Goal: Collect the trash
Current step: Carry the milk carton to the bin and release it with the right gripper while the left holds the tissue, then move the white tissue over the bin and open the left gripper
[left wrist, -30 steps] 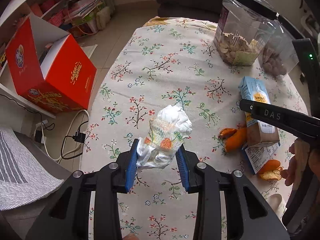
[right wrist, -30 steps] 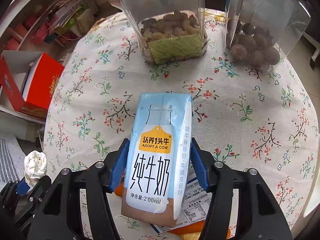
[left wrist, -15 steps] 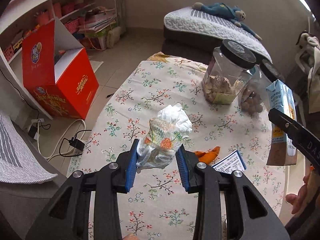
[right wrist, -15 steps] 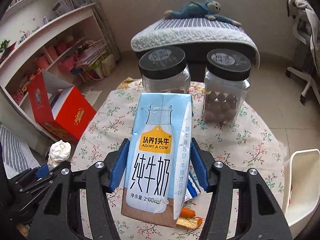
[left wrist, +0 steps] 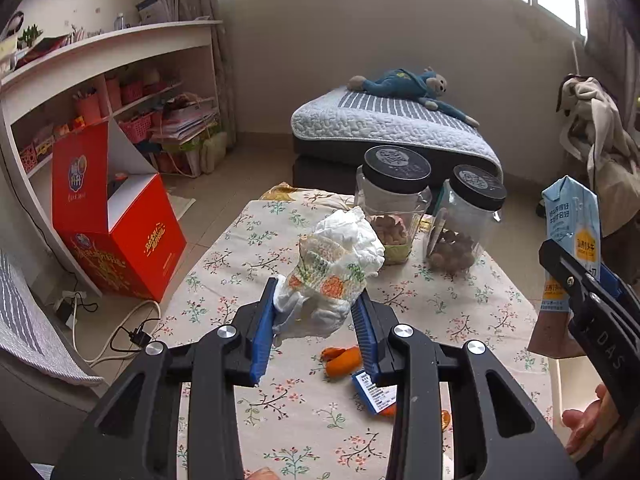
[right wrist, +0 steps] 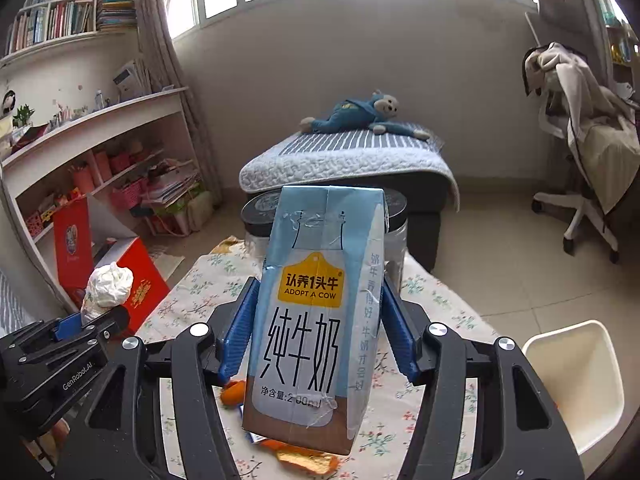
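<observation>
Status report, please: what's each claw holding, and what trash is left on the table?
Left claw shut on crumpled tissue wad. Right claw shut on milk carton. Orange peel and a wrapper left on table. White bin at right, path open.

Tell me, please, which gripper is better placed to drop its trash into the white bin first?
Right, probably. The right gripper holds the milk carton near the white bin; the left gripper, holding crumpled tissue, is farther away.

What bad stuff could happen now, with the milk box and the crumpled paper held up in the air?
The milk carton is pinched only at its sides by the right tool, so it might slip or get squashed. The crumpled tissue in the left tool looks loose and could drop. The white bin sits beside the table, so a drop could miss.
</observation>
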{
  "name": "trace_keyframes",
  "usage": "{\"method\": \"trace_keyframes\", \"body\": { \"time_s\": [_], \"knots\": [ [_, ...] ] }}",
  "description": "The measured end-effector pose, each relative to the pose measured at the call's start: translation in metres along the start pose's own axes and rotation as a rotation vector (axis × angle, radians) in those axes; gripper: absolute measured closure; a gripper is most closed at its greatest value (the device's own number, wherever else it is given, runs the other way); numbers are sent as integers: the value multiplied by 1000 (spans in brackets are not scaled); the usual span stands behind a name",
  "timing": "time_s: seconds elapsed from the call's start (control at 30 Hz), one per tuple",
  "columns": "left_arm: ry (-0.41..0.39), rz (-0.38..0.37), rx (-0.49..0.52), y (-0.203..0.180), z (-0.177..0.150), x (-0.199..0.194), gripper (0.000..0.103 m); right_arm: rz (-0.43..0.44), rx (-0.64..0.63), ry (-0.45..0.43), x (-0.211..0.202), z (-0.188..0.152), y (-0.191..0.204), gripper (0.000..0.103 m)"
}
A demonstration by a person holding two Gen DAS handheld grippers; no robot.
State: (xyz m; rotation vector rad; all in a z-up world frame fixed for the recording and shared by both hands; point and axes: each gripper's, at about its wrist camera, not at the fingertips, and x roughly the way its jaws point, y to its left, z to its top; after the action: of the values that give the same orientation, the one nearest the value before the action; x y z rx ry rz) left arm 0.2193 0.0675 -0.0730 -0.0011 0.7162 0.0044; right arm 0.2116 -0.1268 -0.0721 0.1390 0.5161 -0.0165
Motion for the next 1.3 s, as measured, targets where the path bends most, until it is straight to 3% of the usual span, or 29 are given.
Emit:
{"method": "trace_keyframes", "body": {
  "time_s": [0.53, 1.23, 1.3],
  "knots": [
    [-91, -138, 57, -105, -3, -28, 67, -151, 41, -47, -48, 4, -85, 47],
    [-73, -282, 210, -232, -33, -38, 67, -388, 215, -30, -96, -9, -236, 47],
    [-68, -294, 226, -245, -37, -38, 67, -407, 248, -40, -102, -9, -251, 39]
  ]
}}
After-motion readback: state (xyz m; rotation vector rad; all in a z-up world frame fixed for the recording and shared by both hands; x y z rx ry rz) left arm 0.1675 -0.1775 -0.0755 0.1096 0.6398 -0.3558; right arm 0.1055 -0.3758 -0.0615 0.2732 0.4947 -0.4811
